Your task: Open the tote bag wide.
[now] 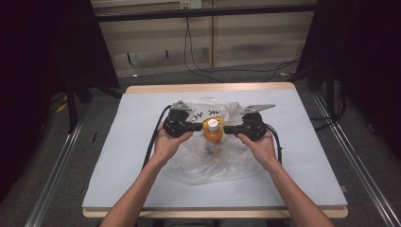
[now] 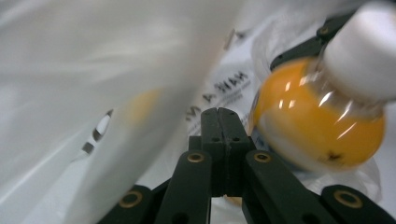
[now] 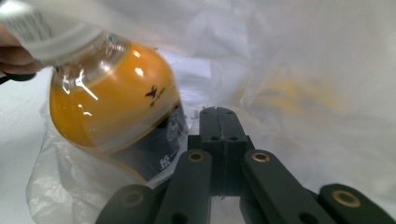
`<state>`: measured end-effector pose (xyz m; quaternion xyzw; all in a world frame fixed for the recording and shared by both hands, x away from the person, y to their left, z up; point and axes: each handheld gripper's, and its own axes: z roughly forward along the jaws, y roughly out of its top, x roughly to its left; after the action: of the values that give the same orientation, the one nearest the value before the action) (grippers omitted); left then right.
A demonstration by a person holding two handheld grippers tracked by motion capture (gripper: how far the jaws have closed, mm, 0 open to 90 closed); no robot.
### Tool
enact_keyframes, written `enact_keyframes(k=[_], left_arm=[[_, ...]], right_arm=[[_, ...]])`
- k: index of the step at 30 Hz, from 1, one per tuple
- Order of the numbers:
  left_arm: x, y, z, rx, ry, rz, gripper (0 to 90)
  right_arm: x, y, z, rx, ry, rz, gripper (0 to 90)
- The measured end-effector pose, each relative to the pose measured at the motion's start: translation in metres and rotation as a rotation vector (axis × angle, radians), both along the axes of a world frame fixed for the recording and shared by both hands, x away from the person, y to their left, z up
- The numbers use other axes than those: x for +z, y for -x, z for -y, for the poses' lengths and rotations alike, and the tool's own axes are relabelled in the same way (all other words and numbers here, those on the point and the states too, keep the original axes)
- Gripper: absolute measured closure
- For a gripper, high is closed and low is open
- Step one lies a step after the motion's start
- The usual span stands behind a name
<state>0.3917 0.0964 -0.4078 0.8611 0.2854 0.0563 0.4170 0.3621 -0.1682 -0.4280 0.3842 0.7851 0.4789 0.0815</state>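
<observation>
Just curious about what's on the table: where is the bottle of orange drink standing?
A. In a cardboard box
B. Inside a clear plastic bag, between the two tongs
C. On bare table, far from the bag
B: the bottle stands in the crumpled clear plastic bag, with the left tongs and right tongs on either side.

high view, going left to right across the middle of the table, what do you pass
black left gripper with closed jaws → orange drink bottle with a white cap standing in the clear plastic bag → black right gripper with closed jaws
</observation>
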Motion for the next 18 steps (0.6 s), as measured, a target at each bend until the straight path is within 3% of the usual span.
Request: enact_keyframes(k=[2, 3, 6, 7, 10, 11, 14, 16, 18], left_arm=[[-0.004, 0.002, 0.0, -0.006, -0.013, -0.013, 90.0], [-0.012, 0.006, -0.001, -0.009, -0.036, -0.024, 90.0], [-0.022, 0.009, -0.005, -0.014, -0.026, -0.053, 90.0], [-0.033, 0.012, -0.007, -0.021, -0.07, -0.076, 90.0], [-0.045, 0.014, -0.008, -0.038, -0.083, -0.101, 90.0], [-0.053, 0.017, -0.008, -0.071, -0.124, -0.1, 90.0], [-0.058, 0.022, -0.008, -0.074, -0.16, -0.115, 90.0], [-0.061, 0.025, -0.009, -0.105, -0.167, -0.13, 90.0], [-0.062, 0.03, -0.011, -0.135, -0.173, -0.13, 90.0]], right_arm=[[-0.002, 0.001, -0.003, 0.007, 0.007, -0.002, 90.0], [-0.008, 0.002, -0.005, 0.023, 0.024, -0.009, 90.0], [-0.018, 0.003, -0.004, 0.014, 0.055, -0.034, 90.0], [-0.022, 0.003, -0.002, 0.008, 0.068, -0.044, 90.0], [-0.03, 0.003, 0.0, 0.006, 0.083, -0.07, 90.0], [-0.038, 0.003, 0.001, 0.005, 0.107, -0.09, 90.0], [-0.045, 0.004, 0.0, 0.006, 0.14, -0.113, 90.0], [-0.051, 0.006, -0.001, 0.016, 0.186, -0.133, 90.0], [-0.055, 0.009, 0.002, 0.029, 0.178, -0.155, 90.0]])
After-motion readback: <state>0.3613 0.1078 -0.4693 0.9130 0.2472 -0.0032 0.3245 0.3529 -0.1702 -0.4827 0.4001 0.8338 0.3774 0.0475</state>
